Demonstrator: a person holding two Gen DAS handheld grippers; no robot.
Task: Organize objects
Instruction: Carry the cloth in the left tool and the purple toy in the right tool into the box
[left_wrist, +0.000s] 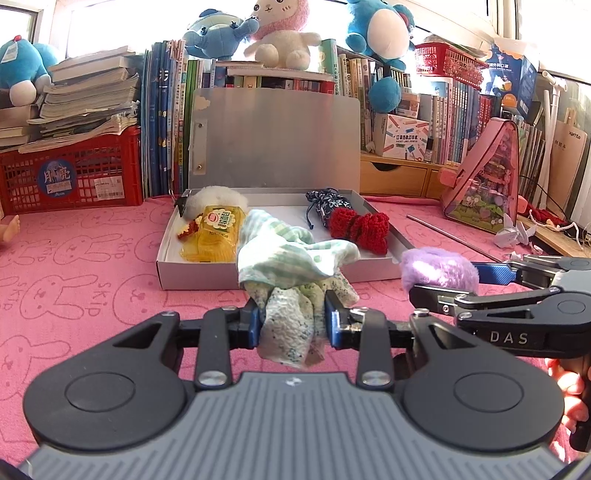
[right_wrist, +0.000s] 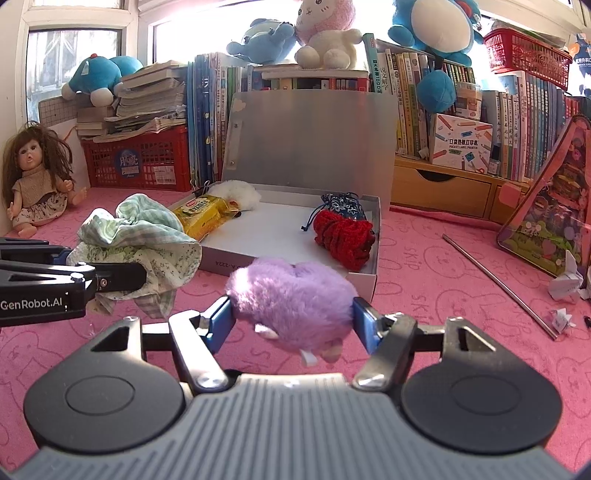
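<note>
My left gripper (left_wrist: 291, 317) is shut on a bunched green checked cloth (left_wrist: 291, 254) and holds it just in front of the open grey box (left_wrist: 199, 275). My right gripper (right_wrist: 291, 314) is shut on a fluffy purple toy (right_wrist: 291, 295), held above the mat at the box's (right_wrist: 365, 284) near right corner. The box holds a yellow packet (left_wrist: 218, 230), white fluff (left_wrist: 218, 195), a dark blue patterned pouch (left_wrist: 328, 203) and a red knitted piece (left_wrist: 360, 225). The cloth (right_wrist: 136, 236) and left gripper (right_wrist: 118, 277) show at the left of the right wrist view.
A pink rabbit-print mat (left_wrist: 85, 280) covers the table. A red crate (left_wrist: 70, 177) with stacked papers, rows of books and plush toys line the back. A doll (right_wrist: 33, 173) sits far left. A metal rod (right_wrist: 498, 280), a pink triangular case (right_wrist: 554, 206) and paper scraps lie right.
</note>
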